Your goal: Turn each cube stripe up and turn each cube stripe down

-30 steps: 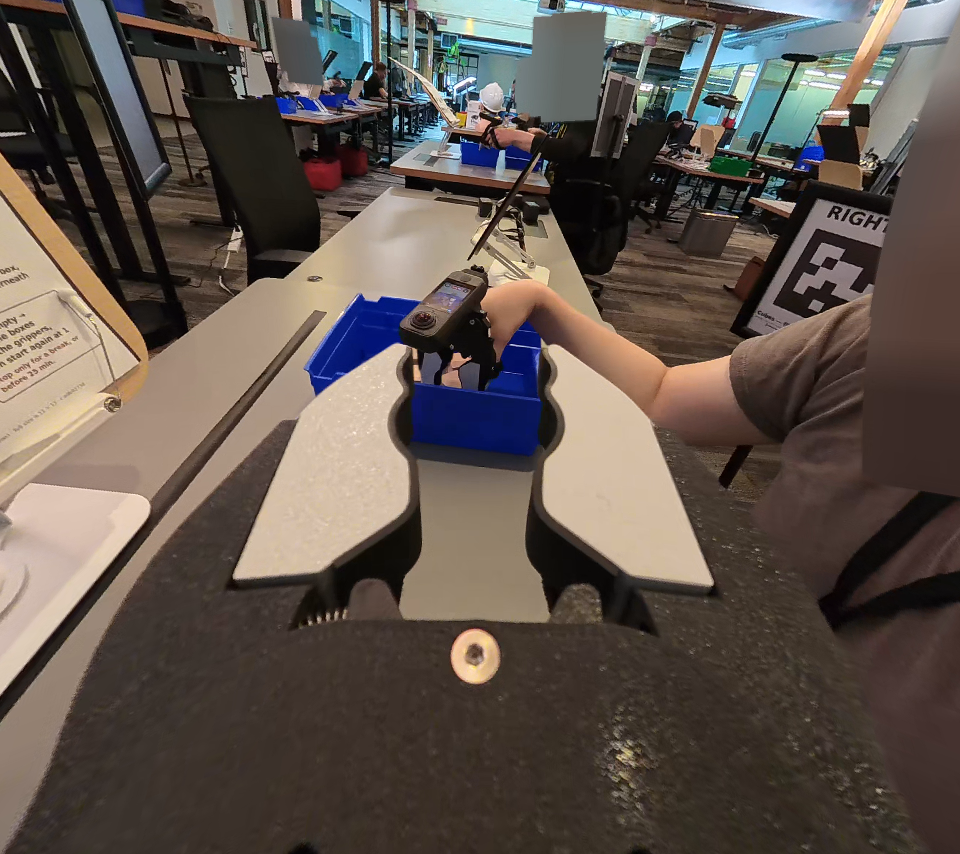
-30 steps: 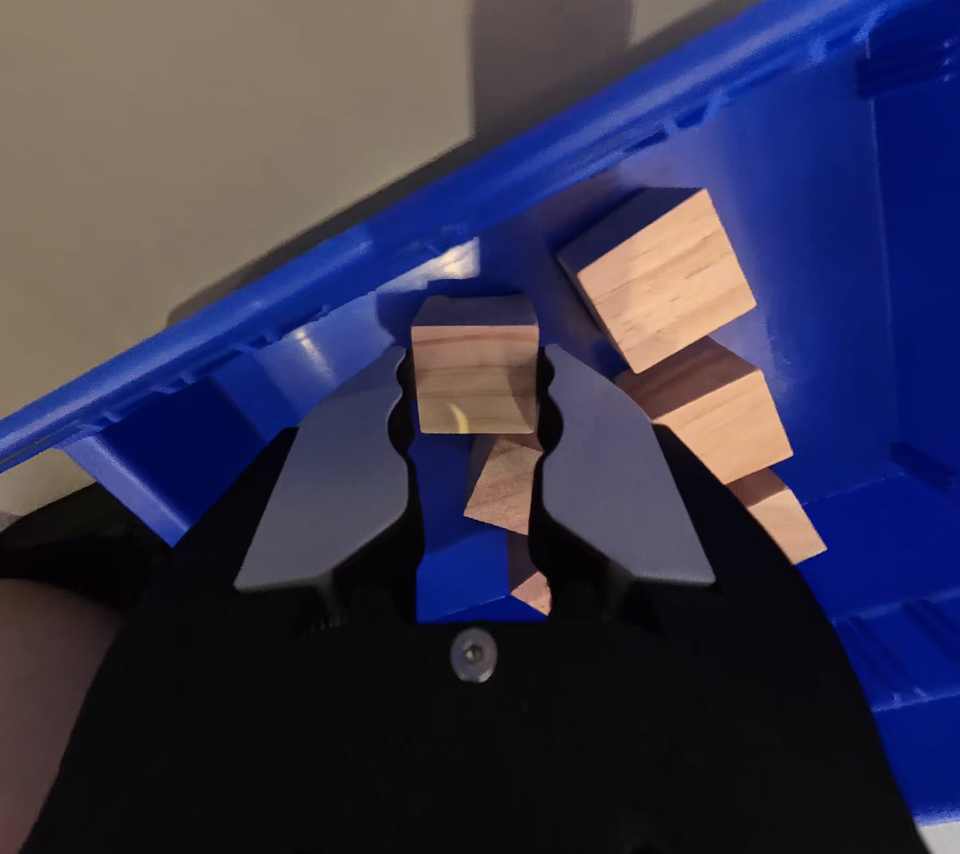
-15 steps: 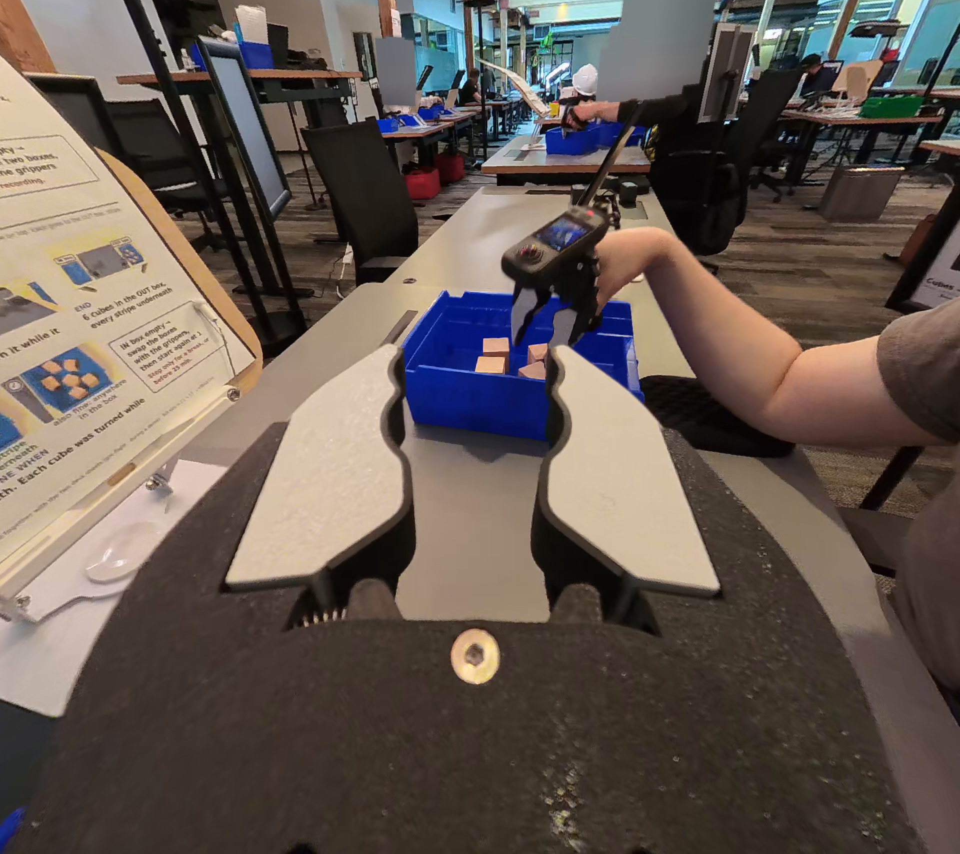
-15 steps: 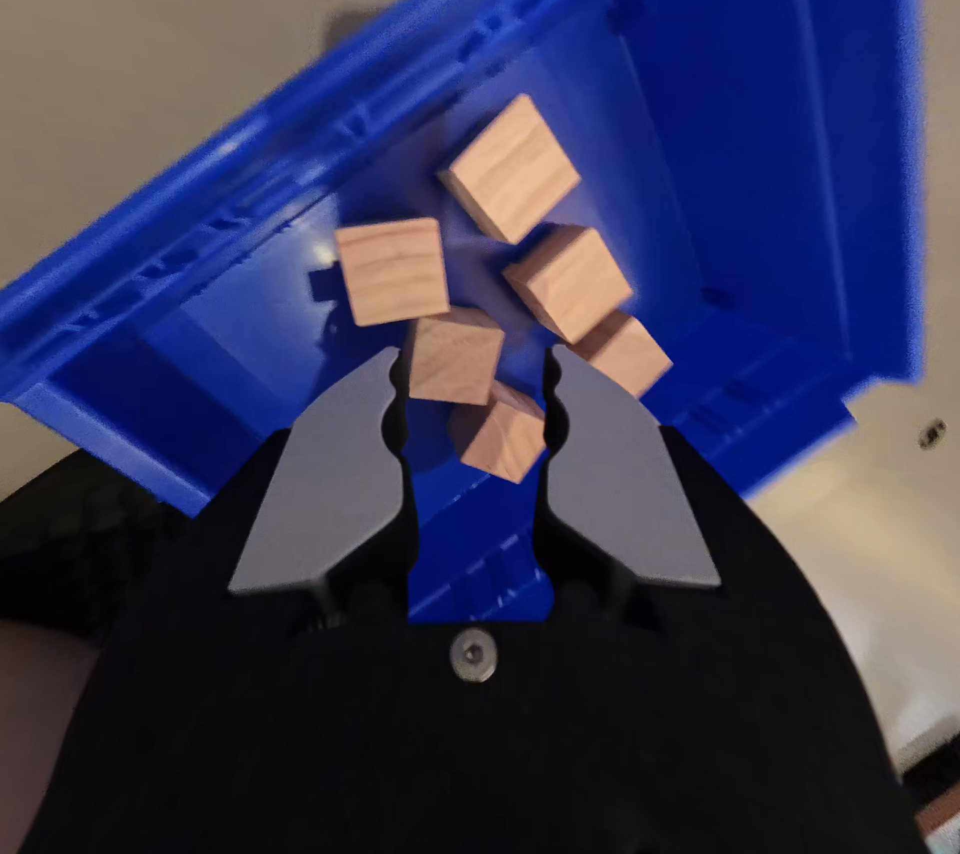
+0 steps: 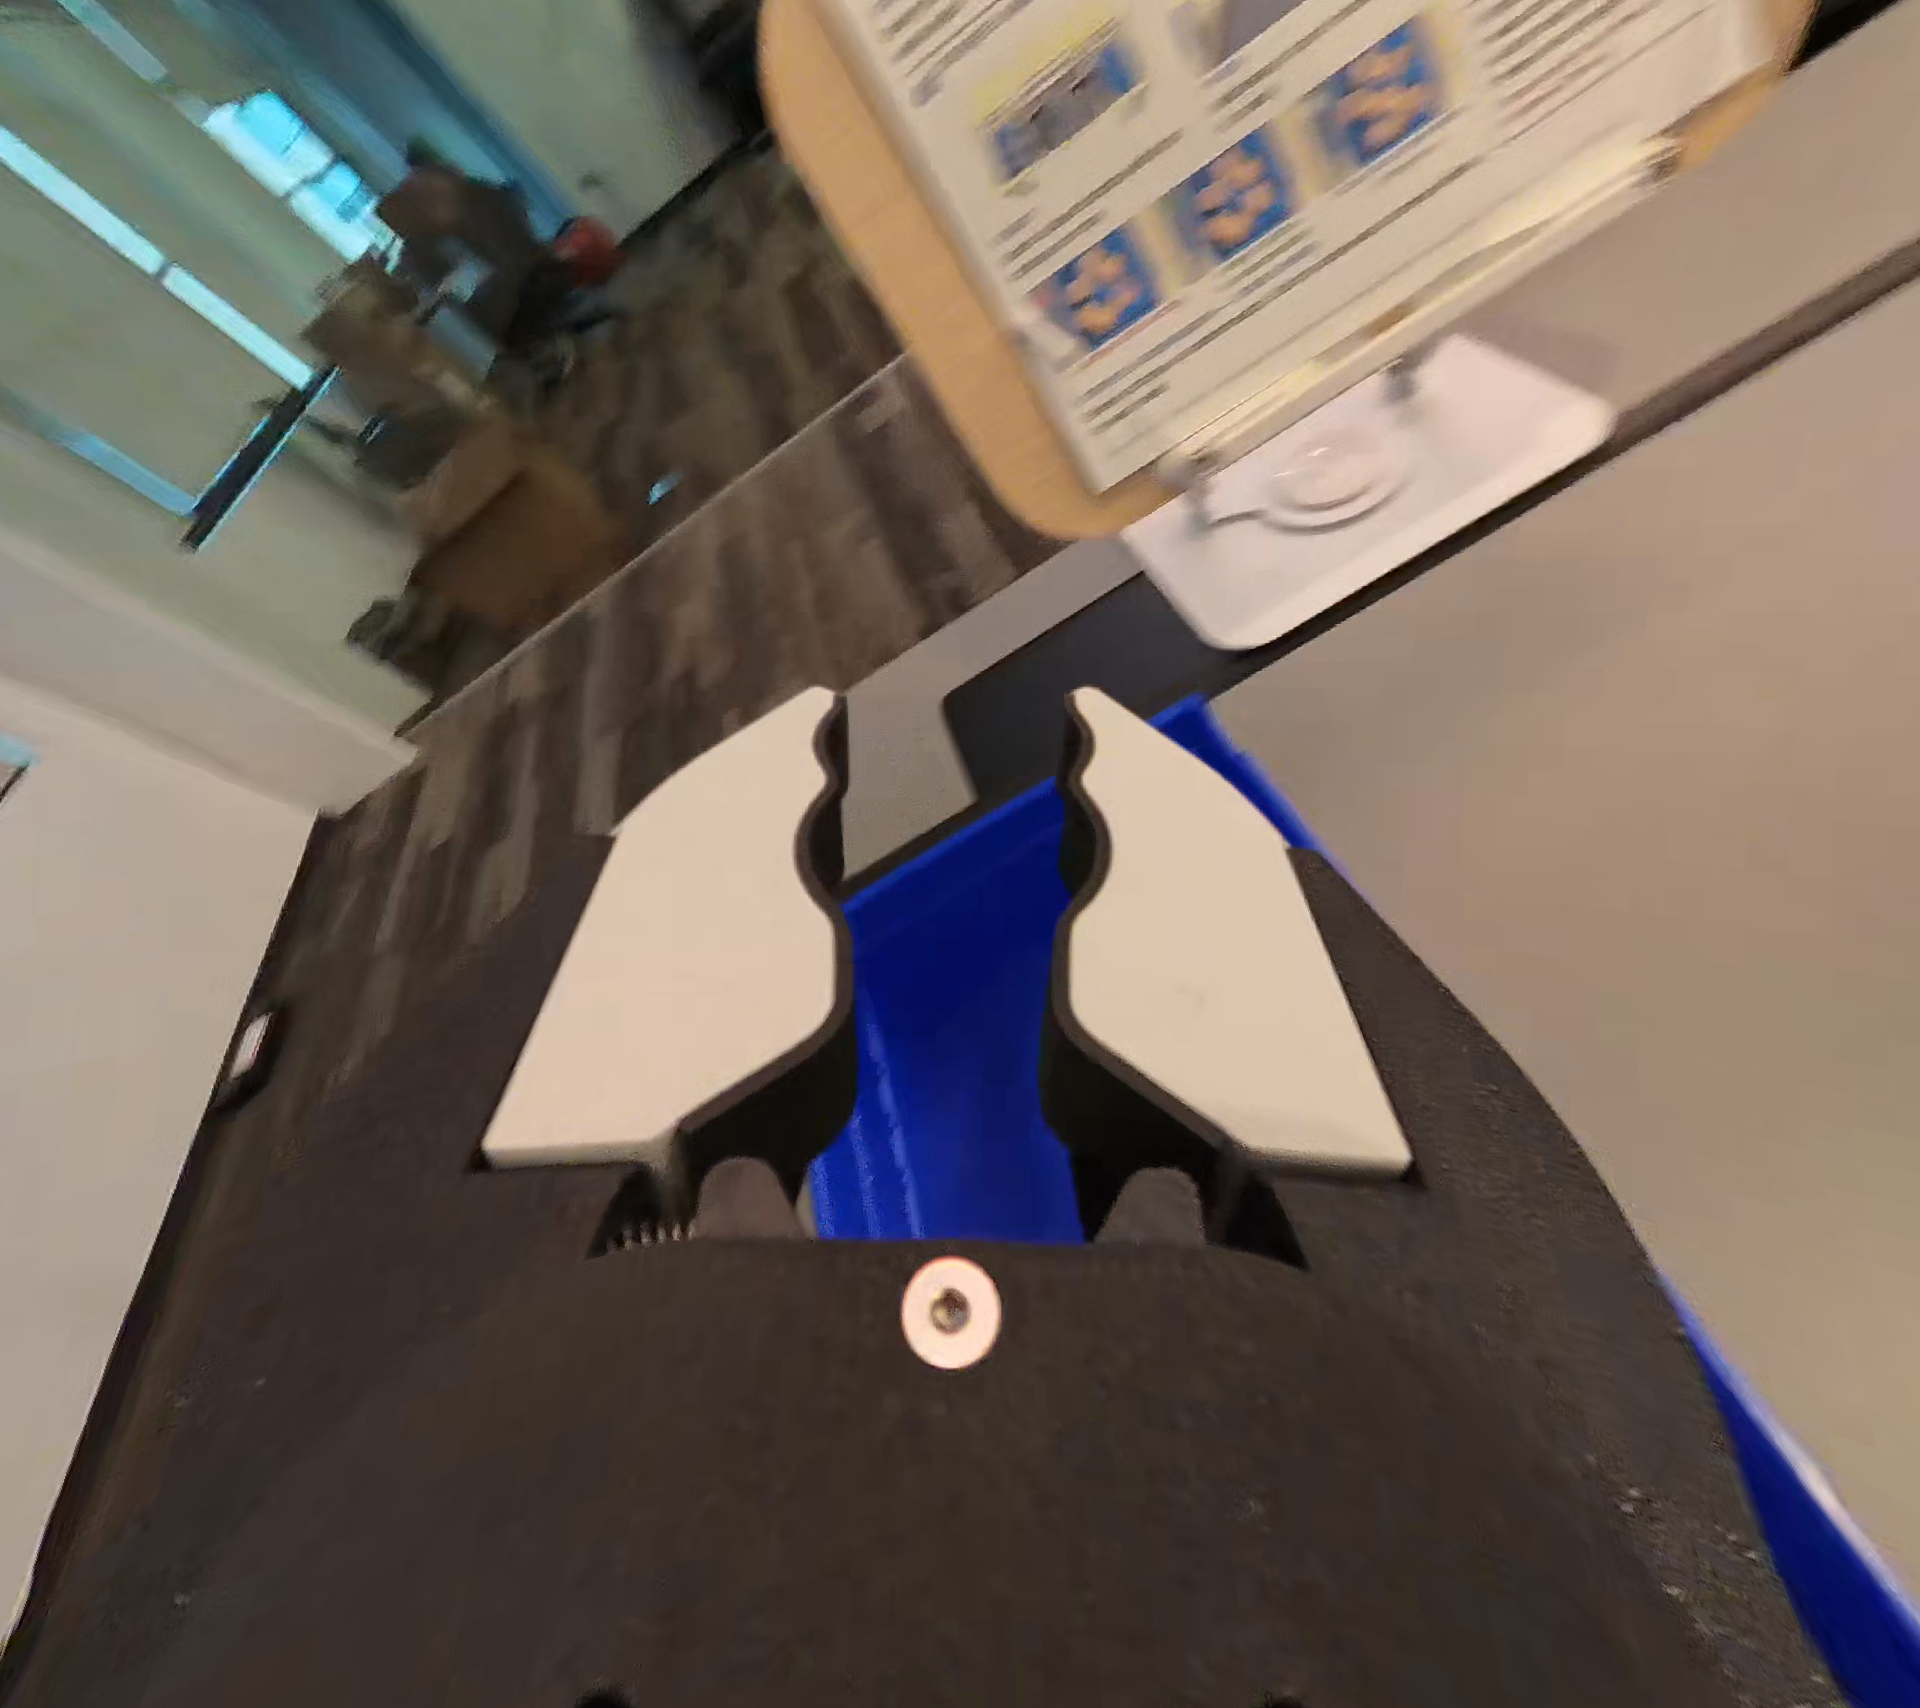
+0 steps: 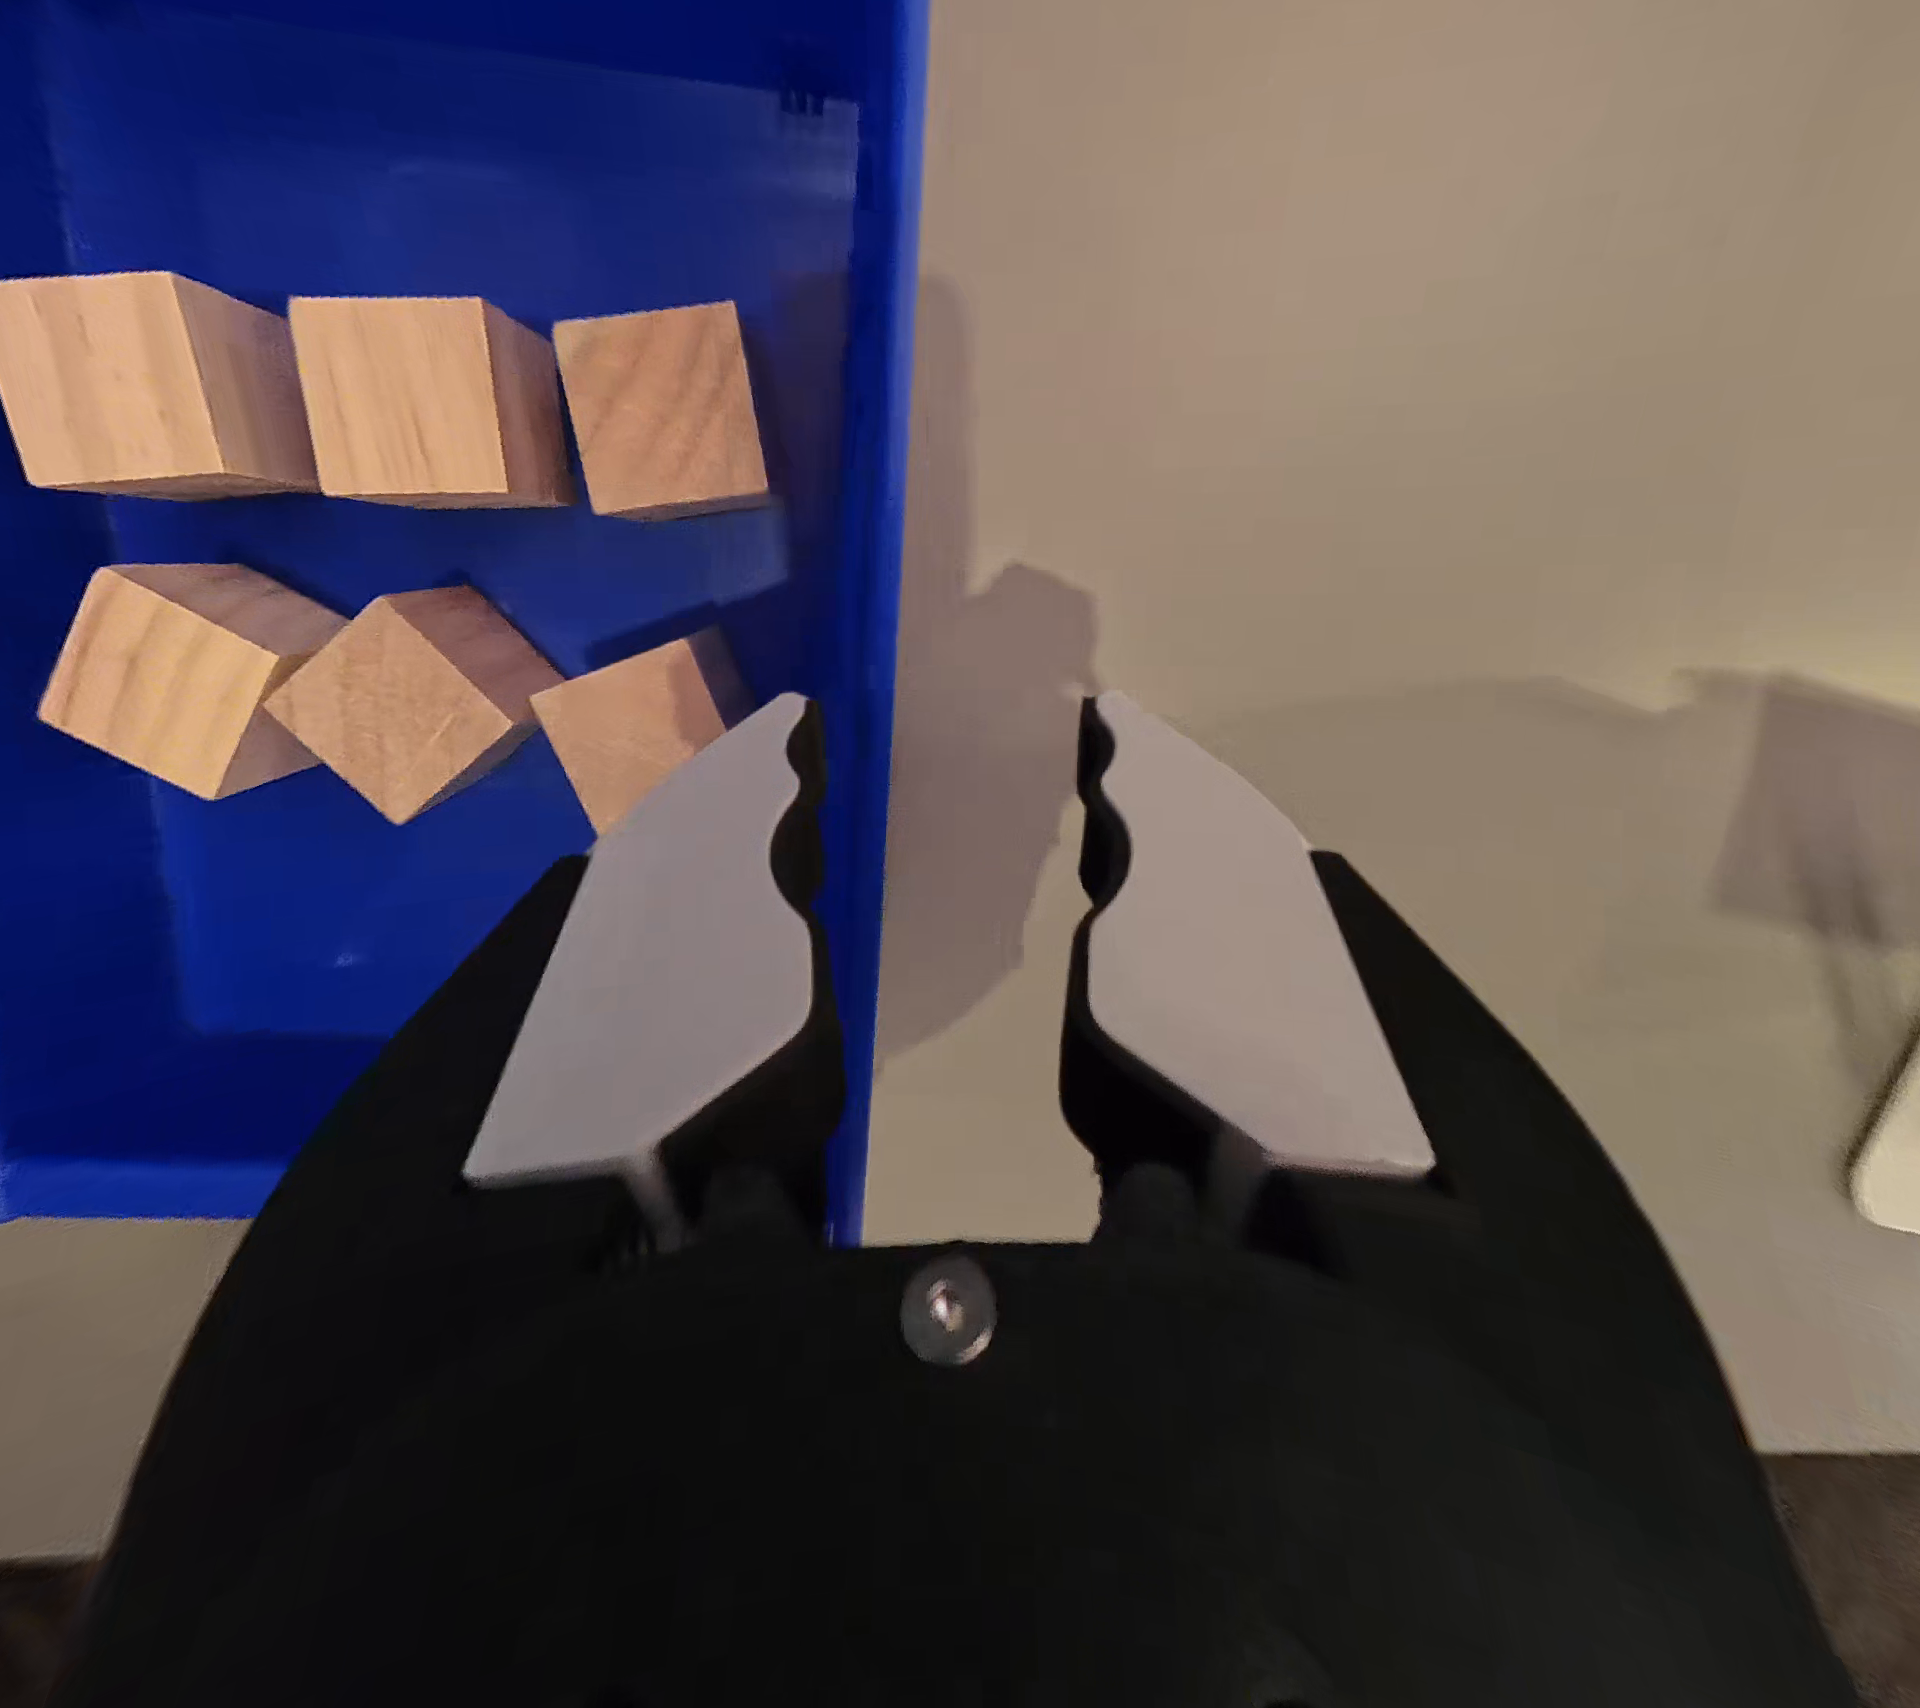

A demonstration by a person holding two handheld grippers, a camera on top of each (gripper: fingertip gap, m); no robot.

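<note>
Right wrist view: right gripper (image 6: 945, 713) spread, empty, straddling the blue bin (image 6: 883, 411) wall; six cubes (image 6: 416, 396) inside. Left gripper (image 5: 951, 713) spread, empty.

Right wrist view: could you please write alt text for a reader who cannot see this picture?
Six plain wooden cubes lie in two rows of three inside a blue bin on a beige table, with no stripe visible on their upper faces. The right tool is open and empty, straddling the bin's side wall.
</note>
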